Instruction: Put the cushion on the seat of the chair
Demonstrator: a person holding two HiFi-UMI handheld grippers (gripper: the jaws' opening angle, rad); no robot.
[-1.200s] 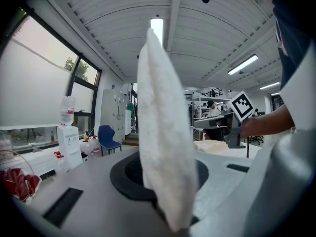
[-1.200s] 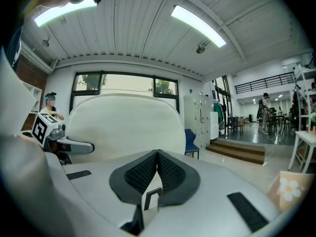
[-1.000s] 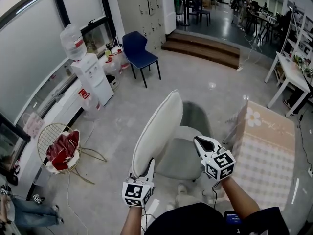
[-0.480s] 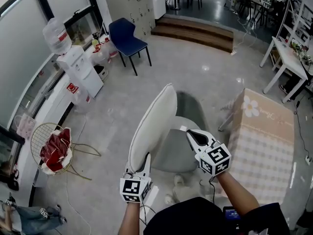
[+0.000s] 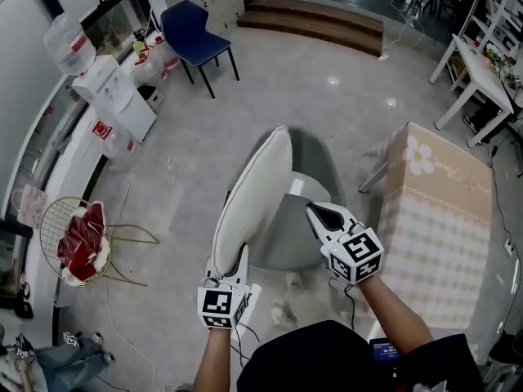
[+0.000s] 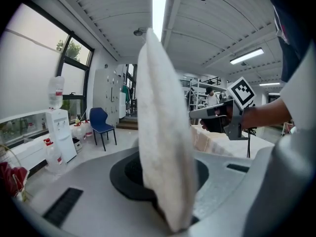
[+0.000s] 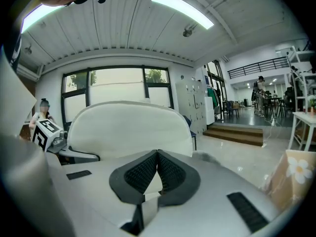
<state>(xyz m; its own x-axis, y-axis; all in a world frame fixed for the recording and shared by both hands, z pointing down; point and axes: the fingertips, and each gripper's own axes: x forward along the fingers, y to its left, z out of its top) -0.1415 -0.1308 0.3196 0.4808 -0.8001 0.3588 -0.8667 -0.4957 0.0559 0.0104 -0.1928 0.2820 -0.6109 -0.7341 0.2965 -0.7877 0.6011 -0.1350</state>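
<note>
Cushion [image 5: 253, 190] sunk nearer chair [image 5: 288, 245]; left claw [image 5: 243, 258] clamps it, right claw [image 5: 315, 211] together.

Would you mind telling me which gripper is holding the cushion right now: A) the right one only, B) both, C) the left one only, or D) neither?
C: the left gripper is clamped on an edge of the upright cushion, while the right gripper is shut with nothing between its jaws, apart from the cushion.
</note>
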